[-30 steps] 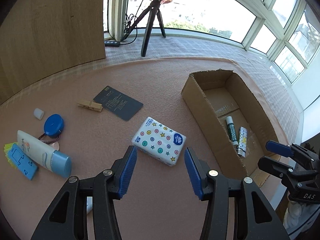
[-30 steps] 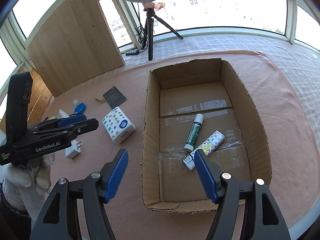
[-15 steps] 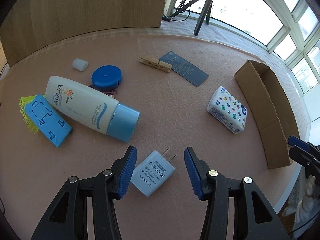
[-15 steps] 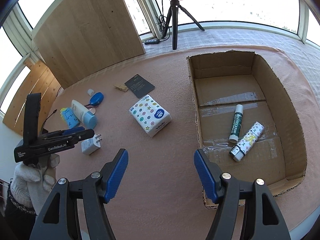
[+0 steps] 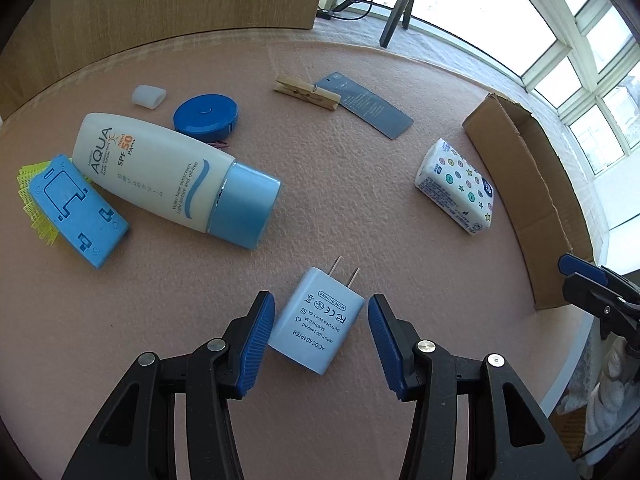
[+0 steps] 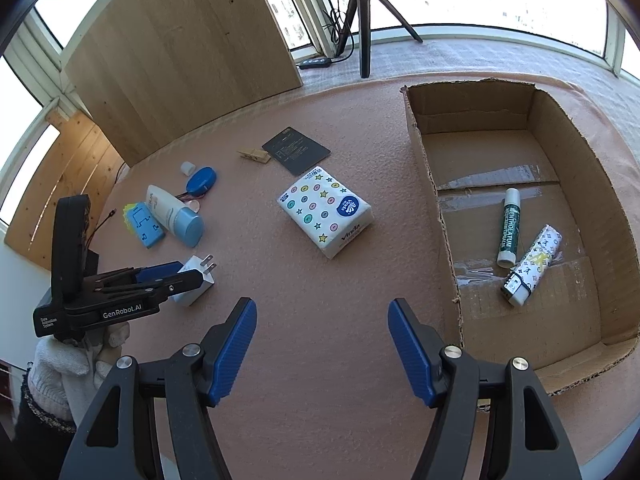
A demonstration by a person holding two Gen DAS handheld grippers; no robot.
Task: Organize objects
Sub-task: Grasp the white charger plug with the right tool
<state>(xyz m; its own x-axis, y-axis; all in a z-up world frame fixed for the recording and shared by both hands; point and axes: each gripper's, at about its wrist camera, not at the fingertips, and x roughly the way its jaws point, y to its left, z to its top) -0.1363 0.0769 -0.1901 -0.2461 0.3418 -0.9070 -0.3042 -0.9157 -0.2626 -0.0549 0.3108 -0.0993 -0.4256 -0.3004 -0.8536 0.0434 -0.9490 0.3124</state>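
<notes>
A pale blue AC adapter (image 5: 316, 324) lies flat on the pink table, prongs pointing away. My left gripper (image 5: 322, 320) is open and straddles it; a gap shows beside each blue pad. In the right wrist view the left gripper (image 6: 160, 276) sits low over the adapter (image 6: 196, 280), held by a gloved hand. My right gripper (image 6: 324, 344) is open over bare table, left of the cardboard box (image 6: 432, 200). The box holds a green lip balm (image 6: 508, 228) and a patterned tube (image 6: 532, 264). A tissue pack (image 6: 326, 212) lies between adapter and box.
A sunscreen bottle (image 5: 160, 168), blue phone stand (image 5: 76, 208), blue tape measure (image 5: 206, 116), white cap (image 5: 148, 96), clothespin (image 5: 308, 92) and dark card (image 5: 368, 104) lie beyond the adapter. A wooden panel and a tripod stand behind. The table edge runs near the box.
My left gripper swung left from the tissue pack and sank until its fingers flank the adapter. My right gripper shifted left, from over the box to the table beside it.
</notes>
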